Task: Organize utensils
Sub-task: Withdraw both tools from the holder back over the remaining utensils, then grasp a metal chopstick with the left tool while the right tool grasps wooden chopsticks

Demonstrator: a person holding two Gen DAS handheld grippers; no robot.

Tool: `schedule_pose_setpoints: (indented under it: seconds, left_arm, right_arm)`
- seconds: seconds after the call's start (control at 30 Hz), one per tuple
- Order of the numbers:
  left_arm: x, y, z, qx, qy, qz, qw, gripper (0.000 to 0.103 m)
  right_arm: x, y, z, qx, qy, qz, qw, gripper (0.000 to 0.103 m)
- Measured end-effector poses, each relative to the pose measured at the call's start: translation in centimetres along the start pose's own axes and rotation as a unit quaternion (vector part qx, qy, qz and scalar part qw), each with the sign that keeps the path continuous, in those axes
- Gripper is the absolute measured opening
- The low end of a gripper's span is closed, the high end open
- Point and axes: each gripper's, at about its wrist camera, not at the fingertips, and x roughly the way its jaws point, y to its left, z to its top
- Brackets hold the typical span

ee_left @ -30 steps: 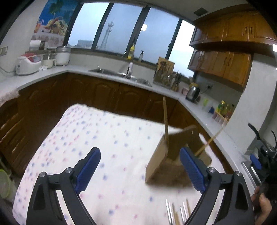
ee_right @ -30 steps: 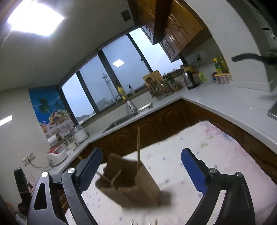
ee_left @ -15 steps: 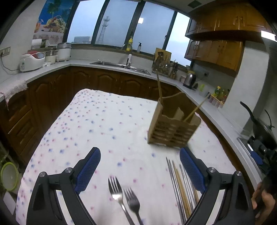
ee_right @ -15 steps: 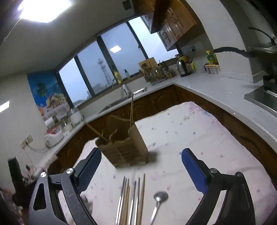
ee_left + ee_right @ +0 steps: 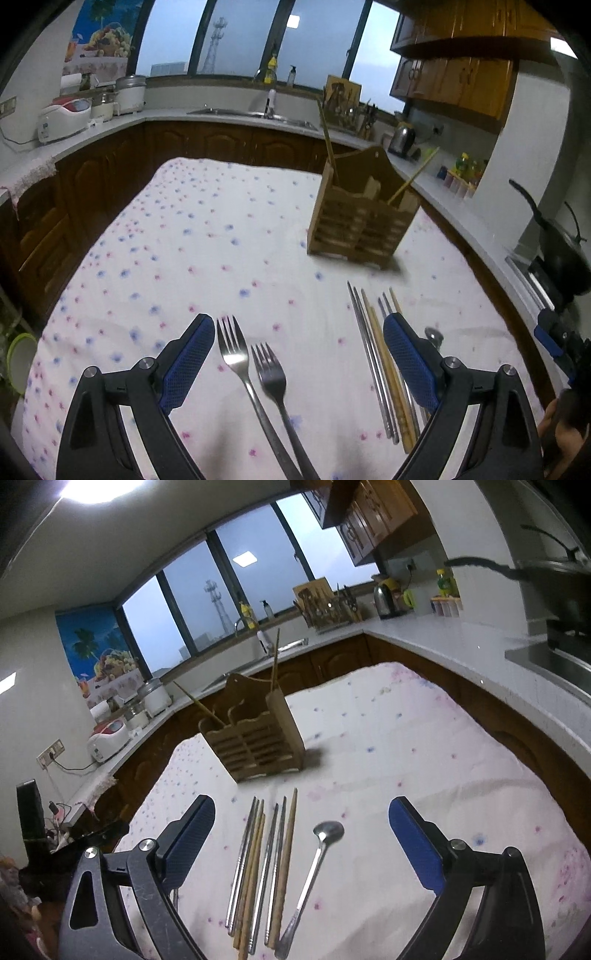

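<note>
A wooden slatted utensil holder [image 5: 360,221] [image 5: 258,740] stands on the dotted tablecloth [image 5: 207,236] with two chopsticks leaning in it. In the left wrist view two metal forks [image 5: 255,373] lie side by side between the fingers of my left gripper [image 5: 299,358], which is open and empty above them. Several metal and wooden chopsticks [image 5: 380,354] [image 5: 264,864] lie in a row to the right of the forks. A metal spoon [image 5: 314,871] lies beside the chopsticks. My right gripper [image 5: 301,840] hangs open over chopsticks and spoon, holding nothing.
Dark wood cabinets and a white counter [image 5: 461,642] wrap around the table. A sink [image 5: 258,114], rice cookers [image 5: 66,118], a kettle [image 5: 386,598] and a knife rack [image 5: 328,609] stand on it. A black pan [image 5: 561,251] sits on the stove at right.
Both grippers have tilted downward and drawn back. The forks, chopsticks and spoon have come into view on the cloth, and the holder now looks farther away.
</note>
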Motion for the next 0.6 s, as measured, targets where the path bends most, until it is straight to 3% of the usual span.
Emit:
schedule_pose_setpoints:
  seconds: [0.33, 0.6]
  left_arm:
    - [3.5, -4.0, 0.8, 0.049, 0.059, -0.008, 0.997, 0.093]
    - [8.3, -7.2, 0.5, 0.093, 0.122, 0.007, 0.9881, 0.092]
  right_arm:
    - [0.4, -1.6, -0.1, 0.027, 0.003, -0.014, 1.0, 0.096]
    - [2.2, -2.4, -0.3, 0.033, 0.017, -0.023, 0.999, 0.096]
